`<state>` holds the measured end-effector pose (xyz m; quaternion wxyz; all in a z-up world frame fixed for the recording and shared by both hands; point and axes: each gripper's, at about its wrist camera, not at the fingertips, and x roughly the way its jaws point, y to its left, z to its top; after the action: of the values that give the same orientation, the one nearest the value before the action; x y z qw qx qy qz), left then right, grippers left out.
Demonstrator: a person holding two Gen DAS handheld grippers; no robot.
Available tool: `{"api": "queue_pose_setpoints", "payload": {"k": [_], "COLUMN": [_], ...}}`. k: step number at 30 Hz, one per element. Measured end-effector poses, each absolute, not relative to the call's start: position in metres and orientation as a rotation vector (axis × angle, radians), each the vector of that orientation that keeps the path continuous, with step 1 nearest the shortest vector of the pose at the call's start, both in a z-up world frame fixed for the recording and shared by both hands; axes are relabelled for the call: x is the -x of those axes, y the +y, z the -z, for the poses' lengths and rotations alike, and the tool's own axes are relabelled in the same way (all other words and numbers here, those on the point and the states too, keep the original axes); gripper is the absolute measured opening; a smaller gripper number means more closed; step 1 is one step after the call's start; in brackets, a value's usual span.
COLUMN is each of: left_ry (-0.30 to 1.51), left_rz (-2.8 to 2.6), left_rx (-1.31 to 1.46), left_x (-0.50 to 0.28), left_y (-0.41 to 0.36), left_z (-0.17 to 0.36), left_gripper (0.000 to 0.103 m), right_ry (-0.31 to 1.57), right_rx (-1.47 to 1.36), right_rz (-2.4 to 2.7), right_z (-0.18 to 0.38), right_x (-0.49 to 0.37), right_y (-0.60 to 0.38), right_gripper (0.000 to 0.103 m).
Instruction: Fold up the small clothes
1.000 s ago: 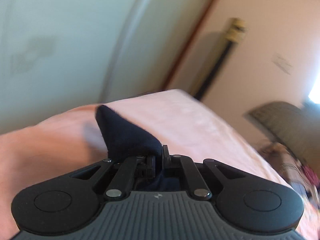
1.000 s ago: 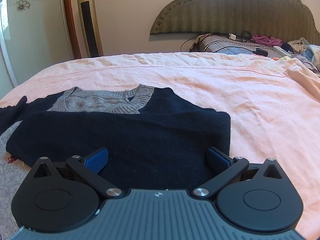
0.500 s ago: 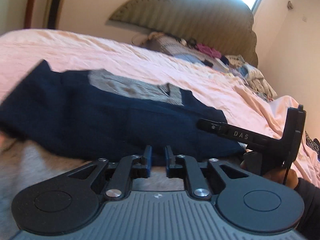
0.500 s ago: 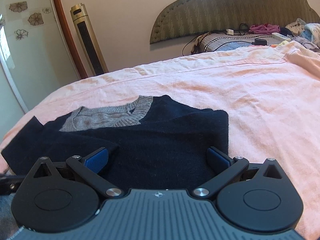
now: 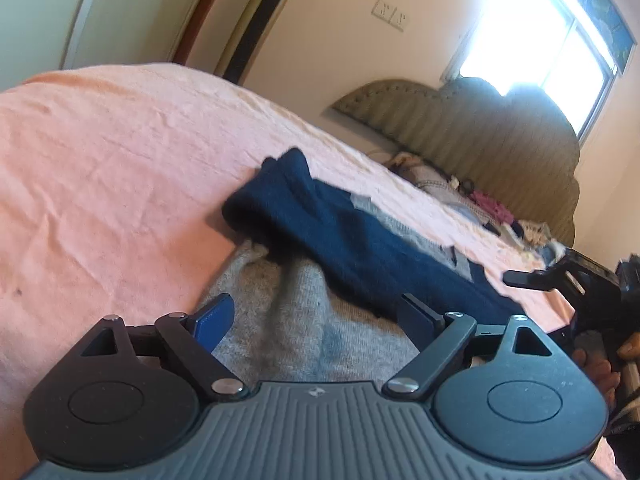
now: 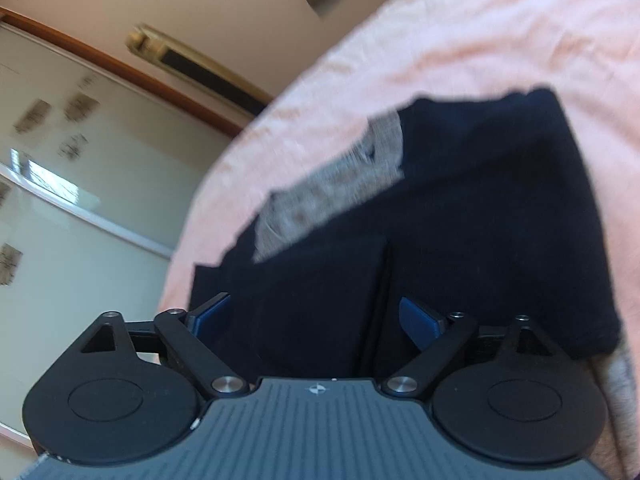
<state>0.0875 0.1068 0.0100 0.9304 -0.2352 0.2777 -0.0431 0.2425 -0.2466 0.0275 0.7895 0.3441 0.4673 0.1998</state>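
The navy-and-grey knitted sweater [image 5: 360, 248] lies part-folded on the pink bedsheet [image 5: 100, 160], toward the bed's near edge, with a navy sleeve [image 5: 276, 196] laid across its grey body. The left gripper [image 5: 316, 316] hangs over the grey knit with its jaws opening and nothing pinched between the pads. The right gripper [image 6: 316, 312] sits low over the navy panel with its jaws closing. Dark cloth lies between its pads, though the blur makes it hard to say whether they are pressing on it, and they look clear of it.

The main risk is the right gripper closing on one layer only. That would peel the top fold back and undo the stack. The laid sleeve is loosely bunched near its cuff, so a tug from either side could drag it off the body. The thick knit may also spring open once released, and the sheet's wrinkles [image 5: 52, 216] could snag a sliding hem.
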Motion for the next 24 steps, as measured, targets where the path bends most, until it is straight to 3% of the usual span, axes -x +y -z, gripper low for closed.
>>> {"api": "queue_pose_setpoints", "payload": {"k": [3,4,5,6,15,20,24], "left_ry": [0.564,0.564,0.564,0.563,0.537,0.49,0.624], "left_rz": [0.09,0.09,0.09,0.09,0.103,0.095,0.089], "left_rx": [0.476,0.48,0.484,0.488,0.518,0.655,0.679], "left_x": [-0.089,-0.089,-0.089,-0.089,-0.087,-0.112,-0.186], "left_y": [0.106,0.106,0.107,0.108,0.113,0.149,0.166], "left_z": [-0.01,-0.009,-0.008,-0.008,-0.016,-0.038,-0.038], "left_gripper": [0.09,0.09,0.09,0.09,0.09,0.09,0.09], "right_ry": [1.009,1.021,1.04,1.042,0.846,0.927,0.944], "right_rx": [-0.729,-0.692,-0.622,-0.547,-0.374,-0.373,-0.407], "right_rz": [-0.433,-0.433,-0.415,-0.396,-0.471,-0.349,-0.354], "right_z": [-0.03,-0.03,-0.029,-0.03,-0.111,-0.085,-0.058], "right_x": [-0.247,-0.249,-0.251,-0.252,-0.251,-0.261,-0.258], "right_y": [-0.233,-0.227,-0.22,-0.213,-0.247,-0.297,-0.294], "right_gripper": [0.076,0.055,0.025,0.015,0.013,0.013,0.013]}}
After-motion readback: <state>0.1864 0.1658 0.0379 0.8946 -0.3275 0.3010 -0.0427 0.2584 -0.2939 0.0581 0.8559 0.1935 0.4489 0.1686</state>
